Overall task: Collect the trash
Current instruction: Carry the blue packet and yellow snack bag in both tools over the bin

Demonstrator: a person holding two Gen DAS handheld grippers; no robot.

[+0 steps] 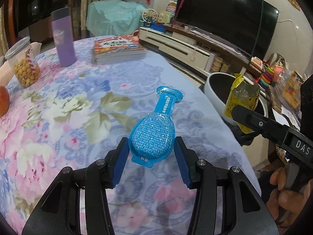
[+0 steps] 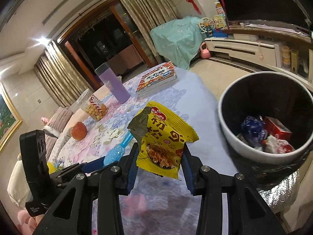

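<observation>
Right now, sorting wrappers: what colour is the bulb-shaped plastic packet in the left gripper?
Bright blue with pale print; left wrist view.

White letters "DAS" stand on the black body of the right gripper (image 1: 241, 115); the crinkled yellow snack wrapper (image 2: 166, 143) carries large black Chinese characters

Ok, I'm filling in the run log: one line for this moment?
left gripper: shut on blue packet | right gripper: shut on yellow wrapper | bin: holds trash, beside table

The left hand-held gripper (image 1: 152, 148) clamps a blue plastic packet (image 1: 151, 131) above the flowery bench (image 1: 68, 101), near a white bin (image 1: 215, 96).
</observation>
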